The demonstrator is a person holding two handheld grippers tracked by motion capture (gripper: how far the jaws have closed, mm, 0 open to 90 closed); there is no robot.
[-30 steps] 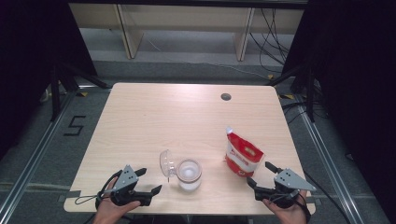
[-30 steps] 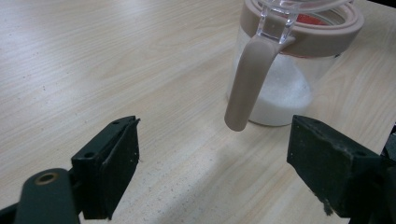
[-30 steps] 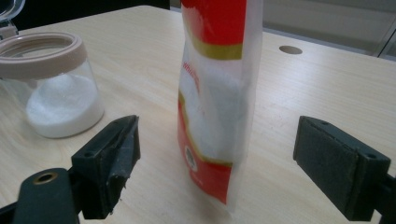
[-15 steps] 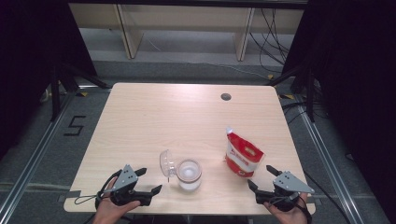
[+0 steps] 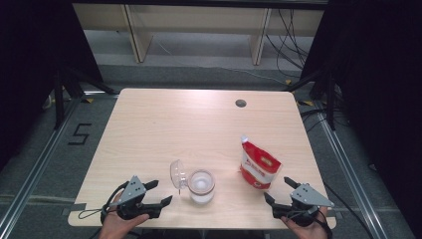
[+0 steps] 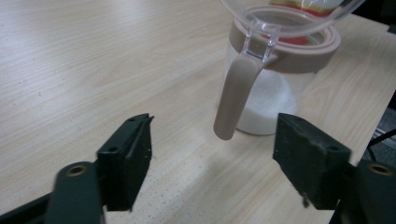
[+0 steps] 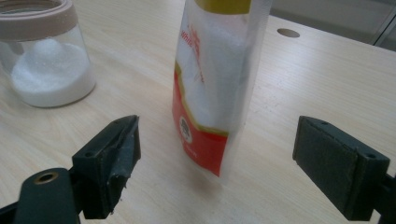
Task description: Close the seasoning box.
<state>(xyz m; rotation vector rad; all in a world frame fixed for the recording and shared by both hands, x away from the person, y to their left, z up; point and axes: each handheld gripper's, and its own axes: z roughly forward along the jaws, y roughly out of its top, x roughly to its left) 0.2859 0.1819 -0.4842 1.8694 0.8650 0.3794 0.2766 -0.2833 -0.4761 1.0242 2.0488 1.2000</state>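
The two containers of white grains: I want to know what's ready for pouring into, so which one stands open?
The clear jar with the beige rim, before the left gripper: its lid is flipped up. The red-and-white pouch stands closed.

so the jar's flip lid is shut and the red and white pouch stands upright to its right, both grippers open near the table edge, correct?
Not quite: the jar has its clear flip lid open, swung back on its hinge, as the high view shows. The rest holds: the pouch stands upright to its right, and the left gripper and right gripper are open.
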